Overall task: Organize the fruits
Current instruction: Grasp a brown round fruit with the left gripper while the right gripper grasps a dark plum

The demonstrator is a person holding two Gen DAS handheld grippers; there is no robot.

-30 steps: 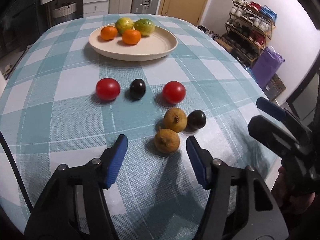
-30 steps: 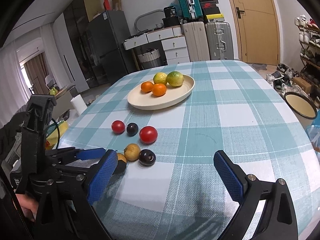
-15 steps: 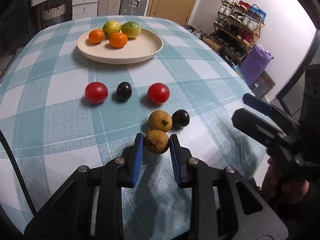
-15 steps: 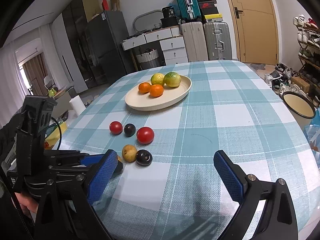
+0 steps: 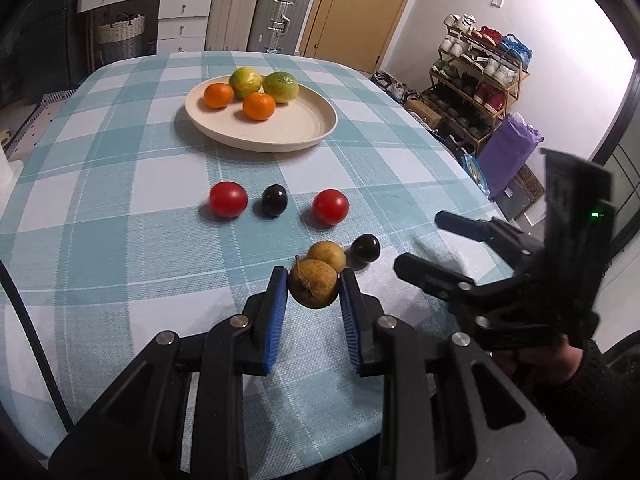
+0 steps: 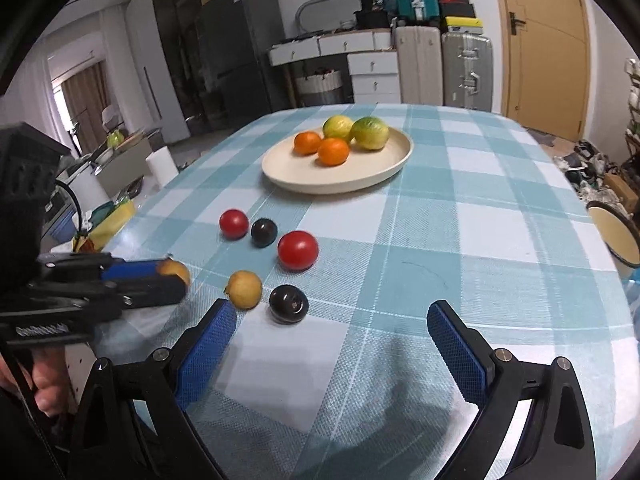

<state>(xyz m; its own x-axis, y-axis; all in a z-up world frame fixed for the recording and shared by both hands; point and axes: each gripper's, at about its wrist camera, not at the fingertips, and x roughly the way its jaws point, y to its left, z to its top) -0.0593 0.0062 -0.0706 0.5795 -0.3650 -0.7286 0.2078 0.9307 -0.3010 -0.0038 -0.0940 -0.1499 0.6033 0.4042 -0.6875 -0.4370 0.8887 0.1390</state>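
Observation:
My left gripper (image 5: 313,285) is shut on a brown pear (image 5: 313,289), lifted just off the checked tablecloth; the same pear (image 6: 175,271) shows between its blue pads in the right wrist view. A second brown pear (image 5: 327,254) and a dark plum (image 5: 365,249) lie just beyond. Farther off sit a red tomato (image 5: 228,199), another dark plum (image 5: 274,200) and a second tomato (image 5: 330,207). A cream plate (image 5: 304,128) at the back holds two oranges and two green-yellow citrus. My right gripper (image 6: 332,328) stands open, low over the cloth, near the plum (image 6: 288,304).
The table's near edge (image 5: 320,440) runs close under the left gripper. A shoe rack (image 5: 480,76) and a purple bag (image 5: 508,156) stand to the right of the table. Suitcases (image 6: 464,68) and drawers line the far wall. A round stool (image 6: 616,236) sits at the right.
My left gripper closed on the nearest brown pear and raised it off the cloth. My right gripper sank and drew nearer to the plum and pear.

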